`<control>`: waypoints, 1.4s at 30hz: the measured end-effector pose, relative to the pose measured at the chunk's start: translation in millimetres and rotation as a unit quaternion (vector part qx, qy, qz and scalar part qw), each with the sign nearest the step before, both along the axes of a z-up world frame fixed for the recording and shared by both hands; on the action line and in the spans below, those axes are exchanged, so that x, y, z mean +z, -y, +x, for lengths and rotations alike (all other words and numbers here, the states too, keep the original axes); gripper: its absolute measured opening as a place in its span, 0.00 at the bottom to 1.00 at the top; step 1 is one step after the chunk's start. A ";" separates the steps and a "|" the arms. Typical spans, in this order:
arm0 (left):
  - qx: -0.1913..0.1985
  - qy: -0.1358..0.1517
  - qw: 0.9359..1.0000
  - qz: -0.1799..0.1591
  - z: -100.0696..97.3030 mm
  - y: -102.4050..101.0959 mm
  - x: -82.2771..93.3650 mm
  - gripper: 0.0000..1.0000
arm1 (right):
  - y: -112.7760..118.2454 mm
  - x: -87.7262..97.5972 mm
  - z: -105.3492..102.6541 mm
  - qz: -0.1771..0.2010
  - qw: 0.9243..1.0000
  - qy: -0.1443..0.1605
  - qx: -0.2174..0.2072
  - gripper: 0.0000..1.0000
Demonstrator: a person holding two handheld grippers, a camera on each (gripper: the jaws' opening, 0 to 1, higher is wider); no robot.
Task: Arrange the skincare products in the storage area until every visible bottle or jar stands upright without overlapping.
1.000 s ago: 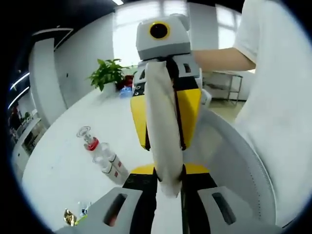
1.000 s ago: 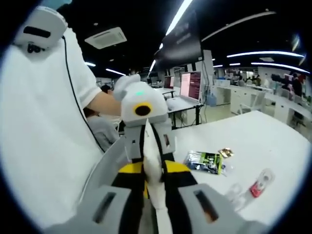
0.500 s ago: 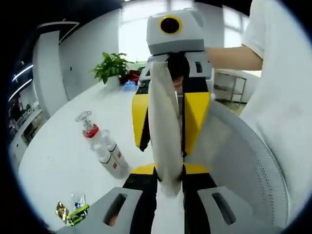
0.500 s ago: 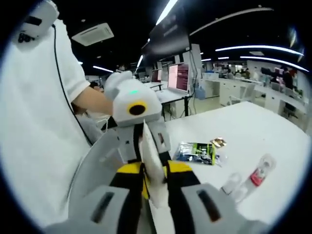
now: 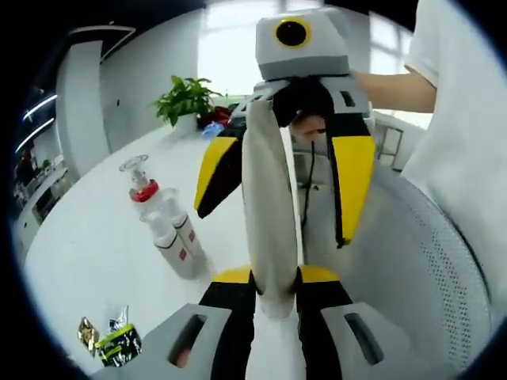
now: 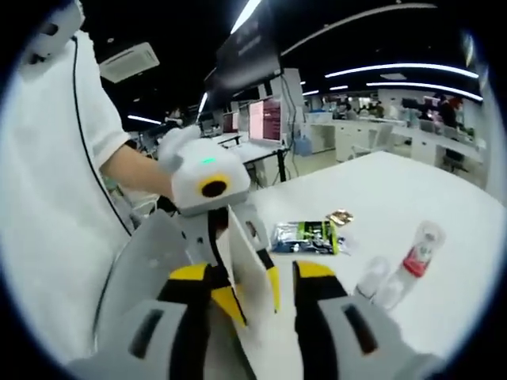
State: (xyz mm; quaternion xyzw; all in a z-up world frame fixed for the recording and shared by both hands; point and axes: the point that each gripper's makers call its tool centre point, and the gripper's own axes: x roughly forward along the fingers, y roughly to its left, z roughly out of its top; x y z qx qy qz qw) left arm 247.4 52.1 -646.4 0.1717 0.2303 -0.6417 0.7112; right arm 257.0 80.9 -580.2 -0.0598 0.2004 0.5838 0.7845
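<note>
Clear plastic bottles (image 5: 170, 237), flat white tube (image 5: 269, 214)

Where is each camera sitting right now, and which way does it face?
Left gripper view: rides the left gripper, shut on a white pouch; faces the open right gripper across the white table toward a potted plant; the person's forearm and white shirt are at picture right.
Right gripper view: rides the right gripper; faces the left gripper and pouch, office desks beyond; shirt and arm at picture left.
Shared: pouch, lying clear bottles, green sachets, white chair.
</note>
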 end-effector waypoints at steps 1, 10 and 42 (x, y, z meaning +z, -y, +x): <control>0.001 -0.001 1.000 0.003 1.1 -1.1 -2.8 0.15 | 0.6 -2.1 0.3 -0.001 1.000 -0.002 -0.005 0.47; 0.008 -0.005 1.000 0.006 11.8 -7.8 -12.5 0.15 | 10.3 -10.1 8.2 0.002 0.999 -0.013 -0.046 0.57; 0.026 0.027 0.999 0.021 101.4 -31.7 -24.2 0.16 | 76.6 -36.7 34.8 -0.005 0.976 -0.037 -0.215 0.88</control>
